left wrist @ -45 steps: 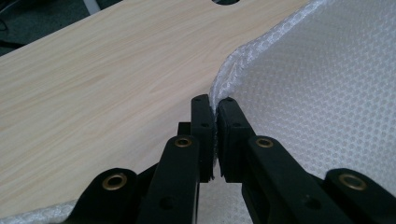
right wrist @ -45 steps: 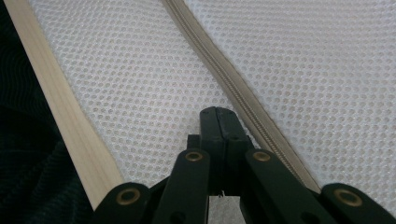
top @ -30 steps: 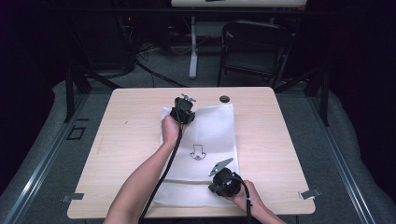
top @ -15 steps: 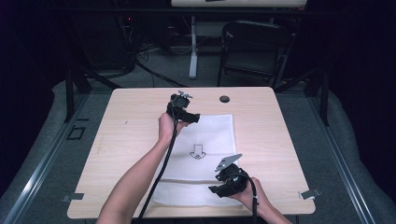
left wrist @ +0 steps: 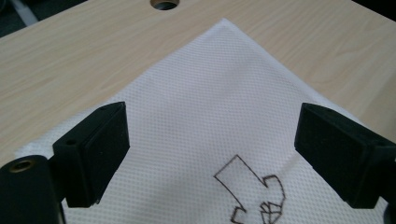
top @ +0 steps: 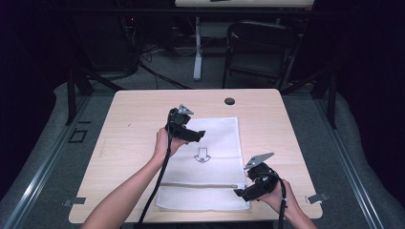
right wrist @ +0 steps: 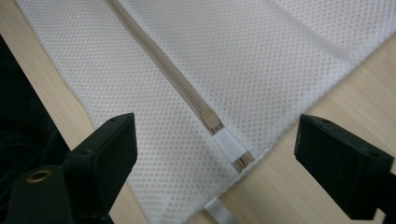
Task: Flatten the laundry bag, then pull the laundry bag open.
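Both grippers are wide apart and hold nothing. On the tabletop (top: pixel 129 143) a white mesh zipper bag (top: pixel 217 143) lies flat. The right gripper (top: pixel 241 193) hangs by its near right corner, aimed at the zipper end (right wrist: pixel 212 122). To pinch well, go low and grab the little pull. The left gripper (top: pixel 198 135) floats above the bag's far part.
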Motion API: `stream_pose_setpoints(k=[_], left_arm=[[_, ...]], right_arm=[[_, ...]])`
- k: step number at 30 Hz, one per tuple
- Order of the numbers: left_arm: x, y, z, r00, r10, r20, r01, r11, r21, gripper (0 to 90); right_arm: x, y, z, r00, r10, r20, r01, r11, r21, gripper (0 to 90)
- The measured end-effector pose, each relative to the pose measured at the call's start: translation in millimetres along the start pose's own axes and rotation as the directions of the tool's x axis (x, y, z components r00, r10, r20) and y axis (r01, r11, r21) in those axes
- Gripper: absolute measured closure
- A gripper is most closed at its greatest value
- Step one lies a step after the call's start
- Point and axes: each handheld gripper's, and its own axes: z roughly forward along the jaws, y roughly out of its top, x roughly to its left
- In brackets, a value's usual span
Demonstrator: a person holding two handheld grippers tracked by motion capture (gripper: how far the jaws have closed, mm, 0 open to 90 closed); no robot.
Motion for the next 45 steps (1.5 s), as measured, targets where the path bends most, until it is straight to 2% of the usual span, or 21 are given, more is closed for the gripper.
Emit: stream_pose_setpoints(k=[5,6,11,13,17,21,24,25,28,29,30,31,32,33,35,36,38,39,41,42,45], left_arm=[[-19.8,-8.5,-3.4,0.9986,0.037,0.037,-0.036,0.9993,-0.007,8.5],[-23.1,-9.7,-3.3,0.9980,0.043,0.045,-0.043,0.9991,-0.006,8.2],[-41.7,-19.9,0.7,0.9906,0.084,0.108,-0.085,0.9964,0.003,8.1],[-47.4,-24.6,2.8,0.9887,0.090,0.120,-0.092,0.9958,0.007,8.3],[-58.6,-31.5,7.2,0.9818,0.116,0.151,-0.120,0.9927,0.018,9.1],[-67.9,-35.4,8.7,0.9741,0.135,0.181,-0.142,0.9896,0.024,8.9],[-72.7,-37.3,9.6,0.9722,0.140,0.187,-0.147,0.9888,0.023,8.9],[-74.9,-38.8,9.9,0.9699,0.145,0.195,-0.154,0.9876,0.030,9.5],[-81.5,-44.6,10.6,0.9639,0.166,0.208,-0.176,0.9838,0.030,11.2],[-83.9,-46.6,10.6,0.9611,0.174,0.215,-0.185,0.9821,0.034,12.1],[-86.8,-48.6,10.8,0.9576,0.182,0.224,-0.194,0.9805,0.033,12.5],[-88.4,-49.6,11.1,0.9563,0.187,0.225,-0.200,0.9792,0.036,12.9],[-90.2,-50.8,11.6,0.9502,0.197,0.242,-0.211,0.9770,0.033,13.5],[-91.9,-51.5,13.3,0.9476,0.200,0.249,-0.214,0.9763,0.031,15.3],[-94.9,-52.8,14.9,0.9478,0.205,0.244,-0.218,0.9755,0.028,15.6],[-96.5,-53.8,16.6,0.9423,0.206,0.264,-0.222,0.9744,0.032,16.3],[-99.9,-55.7,17.2,0.9400,0.215,0.265,-0.232,0.9719,0.036,16.9],[-102.2,-57.3,18.0,0.9365,0.220,0.273,-0.238,0.9708,0.033,17.4],[-105.4,-60.0,19.1,0.9348,0.227,0.273,-0.248,0.9679,0.043,18.2],[-105.8,-61.0,19.6,0.9302,0.233,0.284,-0.256,0.9655,0.048,18.9],[-111.0,-65.5,24.0,0.9229,0.245,0.297,-0.271,0.9612,0.050,24.0]], right_arm=[[-4.3,-8.8,-5.0,0.9995,-0.017,0.027,0.016,1.000,0.024,11.6],[-5.5,-10.4,-5.3,0.9997,-0.016,0.021,0.016,1.000,0.024,11.9],[-6.2,-11.8,-1.1,0.9994,-0.019,0.030,0.018,0.999,0.029,14.7],[-8.8,-13.3,-1.2,0.9985,-0.035,0.041,0.033,0.998,0.053,15.9],[-13.8,-14.9,-0.3,0.9989,-0.008,0.047,0.006,0.999,0.036,20.0],[-15.4,-15.0,-4.2,0.9978,-0.005,0.066,0.004,1.000,0.022,22.7],[-15.0,-14.8,-5.4,0.9974,0.004,0.072,-0.005,1.000,0.014,26.3],[-14.6,-15.4,-4.8,0.9977,0.014,0.066,-0.014,1.000,-0.001,27.2],[-15.6,-15.8,-6.6,0.9963,0.011,0.086,-0.011,1.000,-0.002,36.5],[-15.8,-15.9,-6.9,0.9970,0.017,0.075,-0.017,1.000,-0.010,39.3],[-16.3,-16.0,-7.5,0.9963,0.017,0.085,-0.016,1.000,-0.010,45.6],[-17.1,-15.7,-7.5,0.9966,0.010,0.082,-0.009,1.000,-0.006,48.2],[-17.0,-15.4,-7.0,0.9966,0.018,0.081,-0.017,1.000,-0.010,50.7],[-17.3,-14.8,-6.0,0.9968,0.017,0.078,-0.015,1.000,-0.017,57.2],[-17.5,-13.1,-4.0,0.9963,0.014,0.084,-0.013,1.000,-0.007,60.5],[-17.3,-12.8,-2.6,0.9966,0.014,0.081,-0.012,1.000,-0.016,63.5],[-16.8,-12.0,-1.7,0.9964,0.011,0.084,-0.011,1.000,0.002,68.0],[-16.0,-12.0,-0.8,0.9966,0.016,0.081,-0.016,1.000,-0.005,70.8],[-16.0,-12.1,0.1,0.9967,0.015,0.080,-0.015,1.000,-0.001,75.2],[-15.9,-12.0,0.3,0.9967,0.013,0.080,-0.013,1.000,0.000,77.6],[-17.1,-11.9,2.2,0.9963,0.028,0.081,-0.028,1.000,-0.006,83.5]])
